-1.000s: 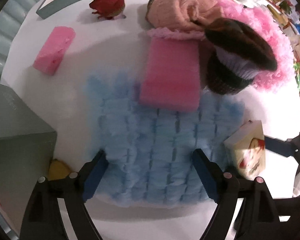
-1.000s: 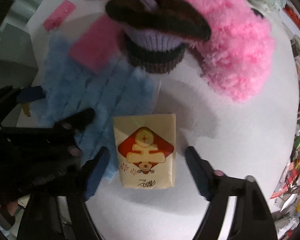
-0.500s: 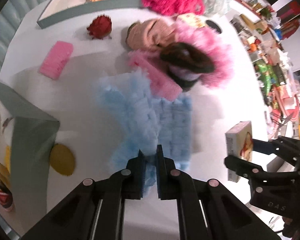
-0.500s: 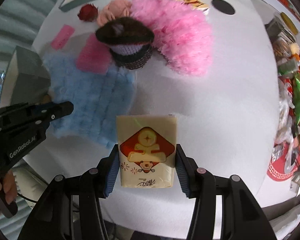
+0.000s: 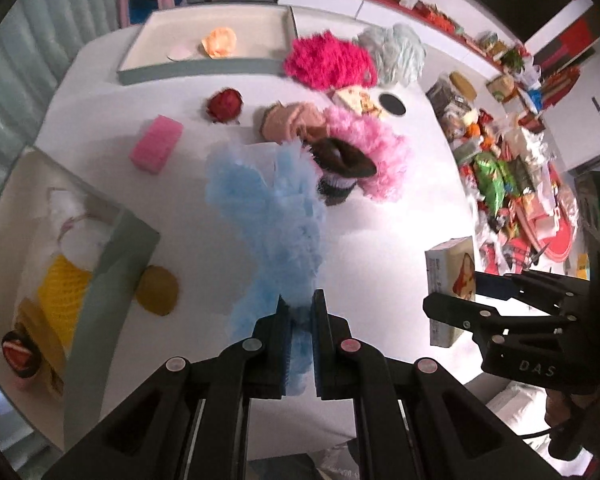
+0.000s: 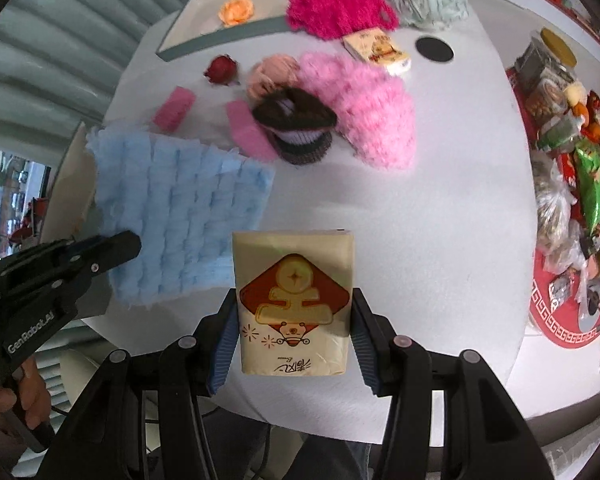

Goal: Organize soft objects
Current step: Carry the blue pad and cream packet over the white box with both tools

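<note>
Hanging from the left gripper (image 5: 300,314), the blue fluffy cloth (image 5: 278,216) is pinched by one edge between fingers closed almost together, and it drapes clear above the white table (image 5: 396,240). From the right wrist view the same cloth (image 6: 180,220) spreads as a flat tufted sheet held up at the table's left edge. The right gripper (image 6: 294,332) is closed on a cream tissue pack (image 6: 294,300), both pads pressed against its sides, pack upright and lifted off the table. Behind the cloth lie a brown knitted hat (image 6: 296,120) resting against a pale pink fluffy item (image 6: 364,104), a peach knitted item (image 6: 272,74) and a pink sponge (image 6: 248,128) partly under the hat. A second pink sponge (image 5: 156,150) and a red rose (image 5: 225,105) lie apart to the left. A grey-rimmed tray (image 5: 204,70) at the far edge holds an orange flower (image 5: 219,41). A magenta fluffy item (image 5: 328,62) sits just beside it.
</note>
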`<action>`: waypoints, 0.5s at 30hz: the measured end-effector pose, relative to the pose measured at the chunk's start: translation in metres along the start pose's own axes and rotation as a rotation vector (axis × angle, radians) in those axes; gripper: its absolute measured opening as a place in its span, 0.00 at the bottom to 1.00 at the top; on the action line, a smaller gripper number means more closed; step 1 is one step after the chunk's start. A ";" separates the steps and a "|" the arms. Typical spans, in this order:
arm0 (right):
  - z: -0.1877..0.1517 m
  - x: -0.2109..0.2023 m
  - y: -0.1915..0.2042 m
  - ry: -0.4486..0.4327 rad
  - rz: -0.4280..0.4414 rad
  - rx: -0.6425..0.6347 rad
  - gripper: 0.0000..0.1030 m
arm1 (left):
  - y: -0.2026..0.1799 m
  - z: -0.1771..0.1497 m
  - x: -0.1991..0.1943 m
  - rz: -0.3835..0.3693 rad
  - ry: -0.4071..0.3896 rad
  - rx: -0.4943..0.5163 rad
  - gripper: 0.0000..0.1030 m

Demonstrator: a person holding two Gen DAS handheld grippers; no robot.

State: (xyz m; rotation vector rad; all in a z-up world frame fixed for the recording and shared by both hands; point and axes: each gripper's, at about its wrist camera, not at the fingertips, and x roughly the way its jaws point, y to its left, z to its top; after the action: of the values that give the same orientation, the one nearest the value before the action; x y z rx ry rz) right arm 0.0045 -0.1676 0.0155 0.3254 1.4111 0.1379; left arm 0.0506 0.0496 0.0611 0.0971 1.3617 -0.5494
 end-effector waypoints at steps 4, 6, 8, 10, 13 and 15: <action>0.004 -0.015 0.020 -0.021 0.005 -0.049 0.53 | 0.012 -0.005 -0.028 -0.002 -0.056 -0.045 0.09; 0.004 -0.028 0.028 -0.031 0.009 -0.083 0.53 | 0.020 -0.008 -0.044 0.001 -0.090 -0.073 0.09; 0.010 -0.033 0.044 -0.043 0.014 -0.121 0.53 | 0.031 -0.010 -0.061 0.012 -0.128 -0.105 0.09; 0.011 -0.041 0.056 -0.053 0.017 -0.157 0.53 | 0.039 -0.013 -0.073 0.025 -0.159 -0.135 0.09; 0.017 -0.048 0.083 -0.066 0.022 -0.228 0.53 | 0.056 -0.020 -0.092 0.049 -0.205 -0.187 0.09; 0.023 -0.049 0.105 -0.072 0.029 -0.280 0.53 | 0.069 -0.026 -0.102 0.071 -0.230 -0.224 0.09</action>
State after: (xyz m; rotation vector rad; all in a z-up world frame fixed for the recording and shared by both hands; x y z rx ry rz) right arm 0.0293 -0.0858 0.0966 0.1181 1.2967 0.3407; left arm 0.0459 0.1514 0.1347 -0.0972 1.1816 -0.3342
